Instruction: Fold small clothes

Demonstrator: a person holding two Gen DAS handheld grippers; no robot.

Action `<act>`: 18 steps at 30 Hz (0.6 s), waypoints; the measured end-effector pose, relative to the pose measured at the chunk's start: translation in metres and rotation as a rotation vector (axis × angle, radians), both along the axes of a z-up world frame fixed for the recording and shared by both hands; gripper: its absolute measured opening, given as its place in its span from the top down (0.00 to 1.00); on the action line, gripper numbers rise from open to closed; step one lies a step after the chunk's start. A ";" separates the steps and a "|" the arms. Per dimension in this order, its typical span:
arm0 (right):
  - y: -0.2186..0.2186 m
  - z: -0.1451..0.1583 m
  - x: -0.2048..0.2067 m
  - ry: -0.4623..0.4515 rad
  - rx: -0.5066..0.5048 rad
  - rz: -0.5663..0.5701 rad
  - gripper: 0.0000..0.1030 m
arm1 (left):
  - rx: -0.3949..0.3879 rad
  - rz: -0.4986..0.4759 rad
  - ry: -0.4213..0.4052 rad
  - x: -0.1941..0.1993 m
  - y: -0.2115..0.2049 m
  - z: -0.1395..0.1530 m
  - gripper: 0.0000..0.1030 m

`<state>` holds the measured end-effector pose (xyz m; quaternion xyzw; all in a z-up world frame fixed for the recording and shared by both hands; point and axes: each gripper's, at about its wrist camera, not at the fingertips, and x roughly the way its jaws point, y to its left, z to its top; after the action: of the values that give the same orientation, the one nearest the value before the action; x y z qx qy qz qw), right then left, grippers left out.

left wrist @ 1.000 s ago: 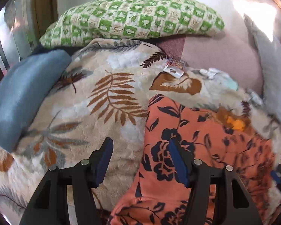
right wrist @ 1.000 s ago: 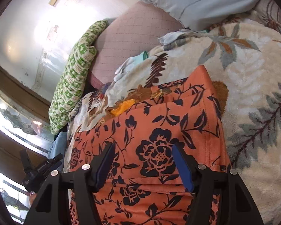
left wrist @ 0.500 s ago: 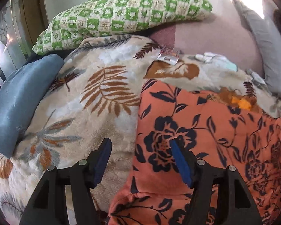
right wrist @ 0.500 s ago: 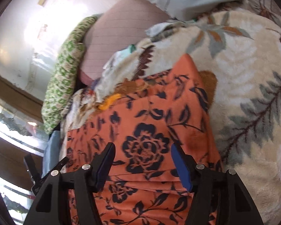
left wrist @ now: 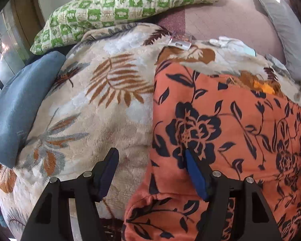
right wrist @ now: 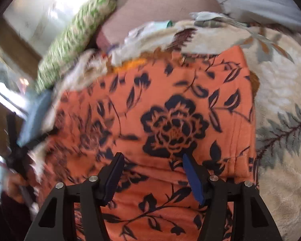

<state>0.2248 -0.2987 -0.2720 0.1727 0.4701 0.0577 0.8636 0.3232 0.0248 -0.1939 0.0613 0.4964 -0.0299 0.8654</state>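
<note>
Left wrist view first: our left gripper (left wrist: 151,161) has its jaws spread wide, pointing down at the bed. One blue pad sits over the leafy blanket (left wrist: 102,104), the other over the near left edge of the orange floral garment (left wrist: 220,124), so that edge runs right between the fingers. Nothing is pinched, as far as we can see the pads aren't pressing on any cloth.

The garment lies mostly flat on the blanket's right half, black roses and vines all over it, with a rolled-up fold along the near bottom edge. Behind it there's a green checked pillow (left wrist: 126,6) against the wall, a blue cushion (left wrist: 20,104) off to the left, a pinkish quilted sheet (left wrist: 226,22) and a grey pillow (left wrist: 287,26) at the far right. A small white label (left wrist: 180,43) sits at the blanket's far edge.

Right wrist view is pretty smeary on the left side, so details there are a wash. Our right gripper (right wrist: 150,166) is also spread wide, hanging over the middle of the same garment (right wrist: 174,120) just below the big rose, gripping nothing. A horizontal crease crosses the cloth right by the fingertips. Blanket (right wrist: 281,100) shows to the right.
</note>
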 end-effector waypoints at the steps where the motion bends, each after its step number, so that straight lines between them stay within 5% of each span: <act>1: 0.004 -0.001 -0.001 -0.005 -0.034 0.009 0.38 | -0.038 0.015 0.003 -0.005 0.006 0.004 0.33; 9: 0.001 0.045 -0.074 -0.137 -0.021 0.036 0.37 | -0.142 0.044 -0.092 -0.112 0.054 0.053 0.32; 14: -0.021 0.055 -0.153 -0.175 0.130 -0.013 0.37 | -0.121 0.009 -0.086 -0.194 0.082 0.065 0.26; 18: -0.018 0.052 -0.219 -0.133 0.100 -0.021 0.37 | -0.111 -0.006 -0.021 -0.241 0.101 0.060 0.24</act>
<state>0.0058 -0.3171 -0.2198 0.2163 0.4063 0.0831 0.8839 0.0822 0.1259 -0.1336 0.0152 0.4847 -0.0592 0.8726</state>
